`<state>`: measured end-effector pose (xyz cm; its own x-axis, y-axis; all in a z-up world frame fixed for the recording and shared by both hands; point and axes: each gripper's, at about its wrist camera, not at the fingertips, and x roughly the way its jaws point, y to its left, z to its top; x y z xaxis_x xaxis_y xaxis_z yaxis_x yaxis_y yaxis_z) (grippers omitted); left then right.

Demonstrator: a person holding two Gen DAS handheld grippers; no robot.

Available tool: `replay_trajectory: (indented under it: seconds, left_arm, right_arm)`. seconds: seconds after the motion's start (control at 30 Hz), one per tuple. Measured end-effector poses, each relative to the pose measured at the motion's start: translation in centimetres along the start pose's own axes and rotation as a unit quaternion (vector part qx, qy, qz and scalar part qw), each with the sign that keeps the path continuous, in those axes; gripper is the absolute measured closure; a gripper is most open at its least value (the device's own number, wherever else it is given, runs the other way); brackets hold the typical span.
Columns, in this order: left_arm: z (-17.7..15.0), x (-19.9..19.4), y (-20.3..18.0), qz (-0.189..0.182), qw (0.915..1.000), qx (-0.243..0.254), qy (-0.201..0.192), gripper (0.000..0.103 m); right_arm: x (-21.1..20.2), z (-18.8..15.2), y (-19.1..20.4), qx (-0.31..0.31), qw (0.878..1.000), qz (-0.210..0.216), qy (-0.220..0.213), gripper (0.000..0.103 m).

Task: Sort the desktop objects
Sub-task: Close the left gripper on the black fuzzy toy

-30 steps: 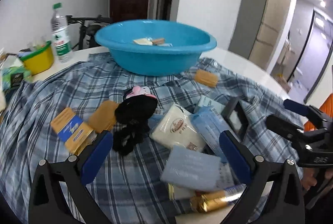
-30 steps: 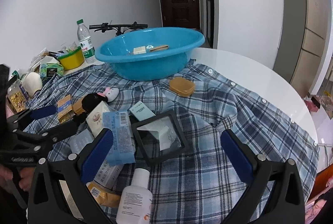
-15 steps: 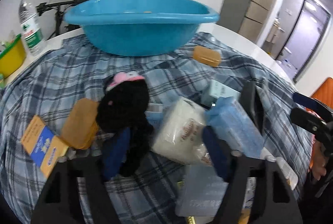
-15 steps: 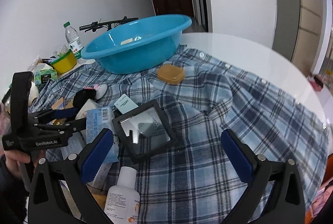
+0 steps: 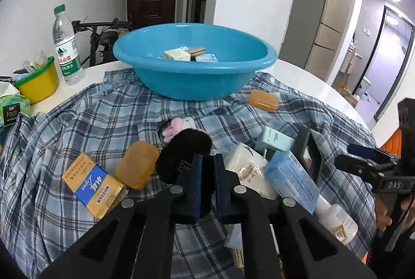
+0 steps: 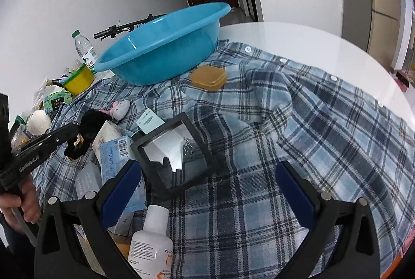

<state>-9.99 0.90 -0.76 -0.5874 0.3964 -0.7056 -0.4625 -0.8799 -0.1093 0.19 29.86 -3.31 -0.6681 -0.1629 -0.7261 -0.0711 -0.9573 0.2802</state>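
My left gripper point(image 5: 207, 170) is shut on a black fuzzy scrunchie point(image 5: 182, 154) and holds it just above the plaid shirt; it also shows in the right wrist view point(image 6: 89, 126). A pink-and-white plush toy point(image 5: 177, 124) lies just behind it. The blue basin point(image 5: 194, 63) stands at the back with a few small boxes inside. My right gripper point(image 6: 207, 188) is open and empty above a black-framed square mirror point(image 6: 173, 152) and a white bottle point(image 6: 153, 242).
On the plaid shirt point(image 6: 311, 136) lie two amber soap cases point(image 5: 136, 168) point(image 5: 264, 100), a yellow-blue box point(image 5: 90, 185), a white packet point(image 5: 245, 168) and blue boxes point(image 5: 293, 180). A water bottle point(image 5: 66, 45), yellow tub point(image 5: 39, 83) and tissue pack stand left.
My left gripper moved forward, closed on the black scrunchie and lifted it slightly. My right gripper shifted a little and stayed open over the mirror.
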Motion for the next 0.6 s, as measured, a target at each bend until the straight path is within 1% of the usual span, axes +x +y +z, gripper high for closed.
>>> replay_trajectory:
  seconds: [0.1, 0.13, 0.17, 0.2, 0.23, 0.27, 0.33, 0.37, 0.43, 0.5, 0.53, 0.57, 0.6]
  left_arm:
    - [-0.3, 1.3, -0.8, -0.021, 0.9991, 0.023, 0.028, 0.092]
    - [-0.5, 2.2, -1.2, -0.026, 0.9981, 0.033, 0.046, 0.084]
    - [-0.7, 2.7, -1.6, -0.027, 0.9975, 0.036, 0.055, 0.061]
    - [-0.9, 3.6, -1.8, -0.029, 0.9967, 0.038, 0.066, 0.046]
    - [-1.0, 4.3, -1.7, -0.039, 0.9963, 0.033, 0.069, 0.024]
    - [-1.3, 4.7, -1.7, -0.042, 0.9963, 0.028, 0.069, 0.021]
    - [-1.4, 5.6, -1.8, -0.035, 0.9961, 0.03, 0.076, 0.021]
    - [-1.4, 5.8, -1.9, -0.034, 0.996, 0.033, 0.075, 0.019]
    - [-1.3, 5.9, -2.2, -0.032, 0.9965, 0.034, 0.069, 0.02]
    - [-1.2, 5.7, -2.3, -0.034, 0.9969, 0.034, 0.062, 0.033]
    - [-1.2, 5.5, -2.5, -0.042, 0.9967, 0.033, 0.061, 0.048]
    - [-1.0, 5.4, -2.6, -0.039, 0.997, 0.031, 0.058, 0.056]
    - [-0.9, 5.0, -2.7, -0.032, 0.9977, 0.033, 0.05, 0.06]
  right_arm:
    - [-0.1, -0.1, -0.1, 0.009, 1.0, 0.009, 0.001, 0.0]
    - [-0.2, -0.1, -0.1, 0.011, 1.0, 0.01, 0.001, 0.0]
    - [-0.3, -0.1, -0.1, 0.011, 1.0, 0.01, 0.0, 0.0]
    - [-0.3, -0.1, -0.1, 0.011, 1.0, 0.01, 0.0, 0.0]
    - [-0.4, -0.1, -0.1, 0.011, 1.0, 0.01, -0.001, 0.0]
    - [-0.4, -0.1, -0.1, 0.012, 1.0, 0.01, -0.001, 0.0]
    - [-0.5, -0.1, -0.4, 0.015, 1.0, 0.01, -0.001, 0.0]
    - [-0.5, -0.1, -0.5, 0.017, 1.0, 0.009, -0.001, 0.0]
    - [-0.3, 0.0, -0.9, 0.027, 1.0, 0.009, 0.0, 0.0]
    - [-0.1, -0.1, -1.3, 0.037, 0.999, 0.012, 0.003, 0.0]
    - [0.1, -0.1, -1.5, 0.042, 0.999, 0.014, 0.005, 0.0]
    - [0.2, -0.1, -1.7, 0.045, 0.999, 0.016, 0.008, 0.0]
    - [0.4, -0.1, -1.8, 0.048, 0.999, 0.018, 0.01, 0.0]
